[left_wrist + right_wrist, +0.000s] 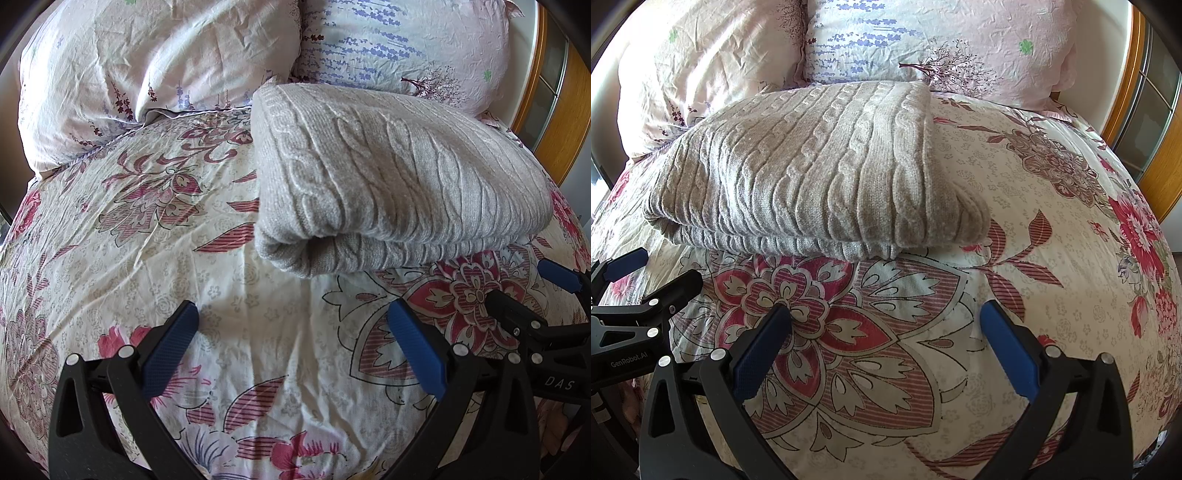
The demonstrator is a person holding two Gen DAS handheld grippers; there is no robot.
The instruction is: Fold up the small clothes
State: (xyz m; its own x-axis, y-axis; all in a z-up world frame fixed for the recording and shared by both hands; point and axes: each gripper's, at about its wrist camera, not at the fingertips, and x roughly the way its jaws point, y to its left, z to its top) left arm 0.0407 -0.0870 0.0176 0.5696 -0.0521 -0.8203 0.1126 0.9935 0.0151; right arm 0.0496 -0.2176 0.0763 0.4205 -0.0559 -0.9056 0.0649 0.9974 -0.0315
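Left hand-held gripper [291,343] and right hand-held gripper [886,343] both released, empty, near the folded sweater [399,173] on the bed [147,229]. Knit looks thick, soft, floppy, fairly grippy; I'd pinch the near folded edge, all layers.

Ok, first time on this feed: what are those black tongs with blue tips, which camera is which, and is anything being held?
Those are two hand-held grippers, each carrying a fisheye camera that looks along its fingers. One picture is from the left gripper, the other from the right gripper; each also shows at the edge of the other's picture. Both are open and hold nothing, poised above a flowered bedspread. Ahead lies a folded grey cable-knit sweater, with two pillows behind it.
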